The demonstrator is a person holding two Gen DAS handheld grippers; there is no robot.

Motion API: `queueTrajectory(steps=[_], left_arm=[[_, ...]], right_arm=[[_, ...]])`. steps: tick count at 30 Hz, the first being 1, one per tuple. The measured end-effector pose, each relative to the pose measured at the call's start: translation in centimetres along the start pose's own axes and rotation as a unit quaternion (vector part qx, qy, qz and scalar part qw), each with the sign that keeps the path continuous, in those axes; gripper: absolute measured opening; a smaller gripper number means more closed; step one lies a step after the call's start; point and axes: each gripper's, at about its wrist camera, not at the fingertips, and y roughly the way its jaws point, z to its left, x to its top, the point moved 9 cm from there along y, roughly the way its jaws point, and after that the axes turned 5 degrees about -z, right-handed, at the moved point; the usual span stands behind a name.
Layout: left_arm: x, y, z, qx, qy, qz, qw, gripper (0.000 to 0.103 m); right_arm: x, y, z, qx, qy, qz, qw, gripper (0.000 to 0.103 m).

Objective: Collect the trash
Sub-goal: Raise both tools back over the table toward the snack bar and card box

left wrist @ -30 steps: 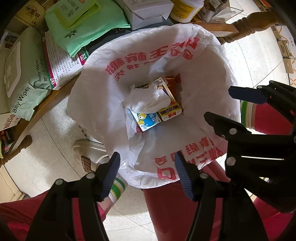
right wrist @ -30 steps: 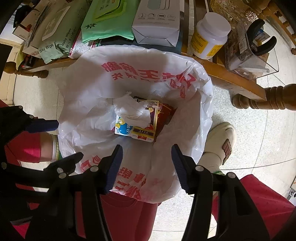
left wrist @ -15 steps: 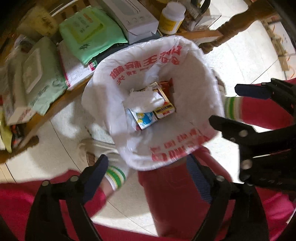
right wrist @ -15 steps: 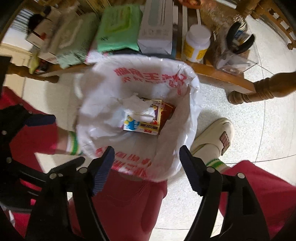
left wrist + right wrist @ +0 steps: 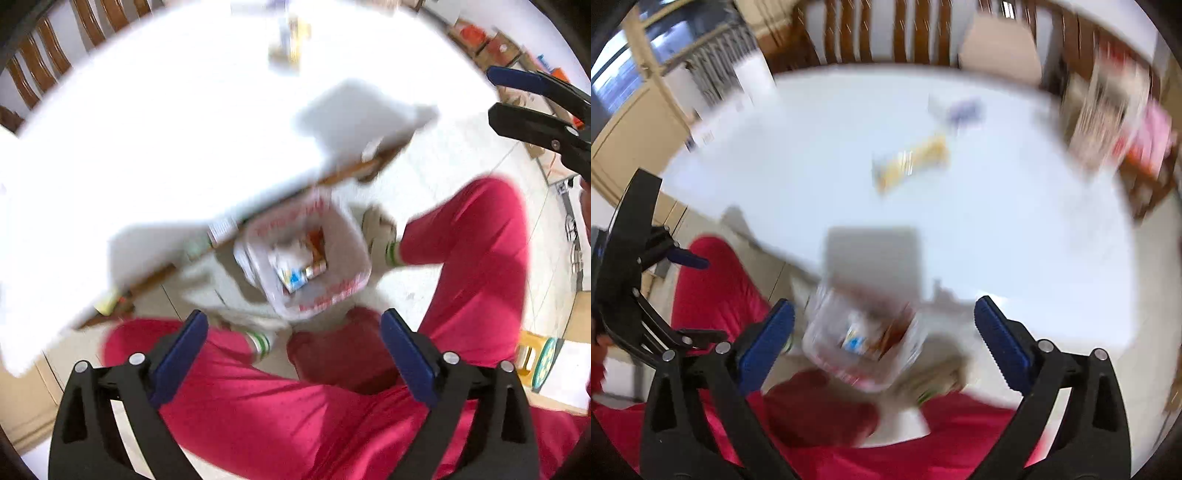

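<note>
Below, both the left gripper (image 5: 291, 347) and the right gripper (image 5: 884, 336) stood spread wide and empty above the bag-lined bin (image 5: 306, 258) of cartons on the floor under the tabletop's (image 5: 960, 221) near edge, a blurred yellow wrapper (image 5: 910, 162) lying mid-tabletop.

The left gripper (image 5: 291, 354) is showing black plastic arms with triangular cut-outs, silver screws and blue ribbed pads (image 5: 408, 356). The right gripper (image 5: 884, 341) is looking the same, blue pads (image 5: 764, 341) included. The person is wearing bright red trousers (image 5: 476, 258), green-striped white socks (image 5: 260, 341) and pale slippers (image 5: 376, 225).
</note>
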Motion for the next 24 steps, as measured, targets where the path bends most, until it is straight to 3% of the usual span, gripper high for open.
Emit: queueTrajectory(steps=[4,10,24], left_arm=[[5.7,-7.0,0.2,0.037,0.018,-0.052,0.9978,0.095],[11.3,-12.5,-1.8,0.024,0.036,-0.07,0.9966,0.095],[19.4,-12.8,-3.0,0.042,0.097,-0.066,0.9922,0.095]], right_arm=[[6.9,-4.8,-1.0,0.016,-0.03,-0.041,0.999,0.096],[14.7,-7.8,-4.2,0.013,-0.047,-0.074,0.996,0.096],[24.0,-4.2,-11.1,0.008,-0.043,-0.079,0.996,0.096]])
